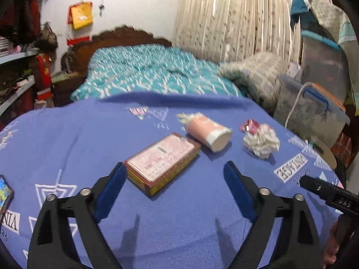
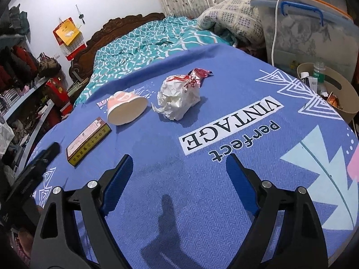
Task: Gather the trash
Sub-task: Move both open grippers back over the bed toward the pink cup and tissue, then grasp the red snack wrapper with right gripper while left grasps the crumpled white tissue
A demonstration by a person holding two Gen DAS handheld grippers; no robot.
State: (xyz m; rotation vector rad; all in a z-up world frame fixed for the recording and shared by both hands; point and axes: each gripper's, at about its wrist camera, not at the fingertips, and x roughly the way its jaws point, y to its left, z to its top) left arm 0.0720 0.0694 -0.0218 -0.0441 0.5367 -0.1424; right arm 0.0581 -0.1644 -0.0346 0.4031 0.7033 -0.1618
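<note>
On the blue cloth lie a flat pink-and-brown box (image 1: 162, 162) (image 2: 88, 141), a tipped-over paper cup (image 1: 208, 133) (image 2: 126, 107), a crumpled white paper ball (image 1: 261, 141) (image 2: 178, 98) and a red foil wrapper (image 1: 249, 125) (image 2: 200, 74). My left gripper (image 1: 175, 170) is open and empty, just short of the box, its left finger beside the box's near corner. My right gripper (image 2: 179, 163) is open and empty over bare cloth, short of the paper ball. A beige bin (image 2: 329, 92) holding bottles and wrappers stands off the table's right edge.
A phone (image 1: 4, 194) lies at the table's left edge. The bed with a teal quilt (image 1: 145, 71) is behind the table. Clear storage boxes (image 2: 314, 33) stand at the right, shelves (image 2: 27, 103) at the left. The other gripper's finger (image 1: 327, 192) shows at the right.
</note>
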